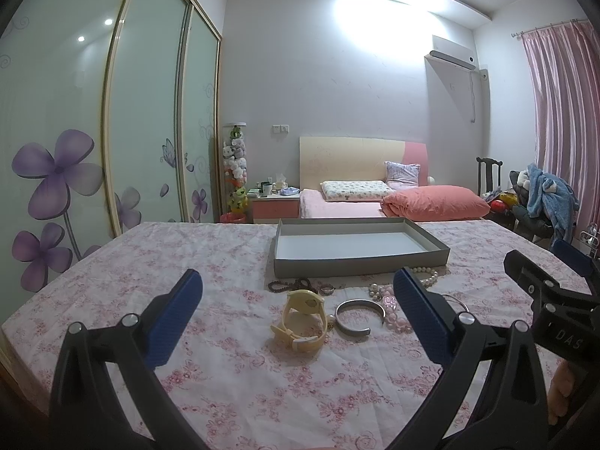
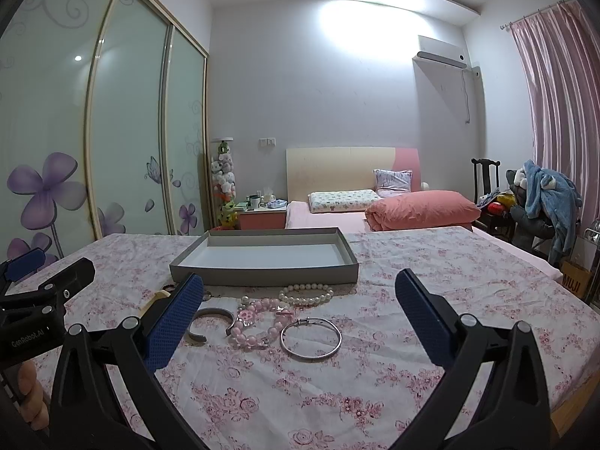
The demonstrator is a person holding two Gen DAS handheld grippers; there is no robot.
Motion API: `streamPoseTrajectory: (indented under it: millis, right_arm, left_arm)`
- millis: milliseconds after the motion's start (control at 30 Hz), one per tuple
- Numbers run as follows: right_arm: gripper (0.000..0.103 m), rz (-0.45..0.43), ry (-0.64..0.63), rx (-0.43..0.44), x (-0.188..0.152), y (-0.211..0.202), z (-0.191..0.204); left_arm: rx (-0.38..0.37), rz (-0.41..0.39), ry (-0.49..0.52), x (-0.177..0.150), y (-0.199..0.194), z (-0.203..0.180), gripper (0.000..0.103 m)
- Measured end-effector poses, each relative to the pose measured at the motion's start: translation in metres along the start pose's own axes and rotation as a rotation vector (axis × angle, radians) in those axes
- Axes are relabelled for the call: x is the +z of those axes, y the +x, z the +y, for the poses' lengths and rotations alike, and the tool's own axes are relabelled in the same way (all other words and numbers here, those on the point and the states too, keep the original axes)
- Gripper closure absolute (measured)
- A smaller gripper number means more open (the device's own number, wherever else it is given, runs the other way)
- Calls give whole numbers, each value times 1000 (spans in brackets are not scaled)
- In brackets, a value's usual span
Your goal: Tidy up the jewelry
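Note:
A shallow grey tray (image 1: pixel 360 260) (image 2: pixel 262 275) lies empty on the floral cloth. In front of it is a row of jewelry: a dark bead bracelet (image 1: pixel 288 285), a small ring (image 1: pixel 327 290), a yellow watch (image 1: pixel 302 317), a silver cuff (image 1: pixel 354 317) (image 2: pixel 210 322), a pink bead bracelet (image 2: pixel 258 324), a white pearl bracelet (image 2: pixel 305 294) and a thin silver bangle (image 2: pixel 311 339). My left gripper (image 1: pixel 300 315) hangs open just short of the watch. My right gripper (image 2: pixel 300 318) is open too, near the pink beads and bangle. Neither holds anything.
The floral cloth (image 1: pixel 225 356) covers a wide surface with bare room at left and front. Behind lie a bed with a pink duvet (image 1: pixel 435 202), a nightstand (image 1: pixel 275 206), sliding wardrobe doors (image 1: pixel 142 112) at left and a chair piled with clothes (image 2: pixel 540 202) at right.

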State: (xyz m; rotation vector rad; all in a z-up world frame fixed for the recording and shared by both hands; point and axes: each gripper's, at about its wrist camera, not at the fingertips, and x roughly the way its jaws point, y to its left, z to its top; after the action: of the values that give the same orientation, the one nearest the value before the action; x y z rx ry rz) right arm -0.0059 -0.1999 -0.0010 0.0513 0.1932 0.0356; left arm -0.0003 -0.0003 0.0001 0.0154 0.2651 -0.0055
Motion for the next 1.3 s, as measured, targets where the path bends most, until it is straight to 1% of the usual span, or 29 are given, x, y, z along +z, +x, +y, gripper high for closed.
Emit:
streamPoseTrajectory:
  millis: [1300]
  right_arm:
    - [2, 8, 2, 0, -3, 1, 4]
  left_arm:
    - [0, 5, -4, 0, 0, 0, 4]
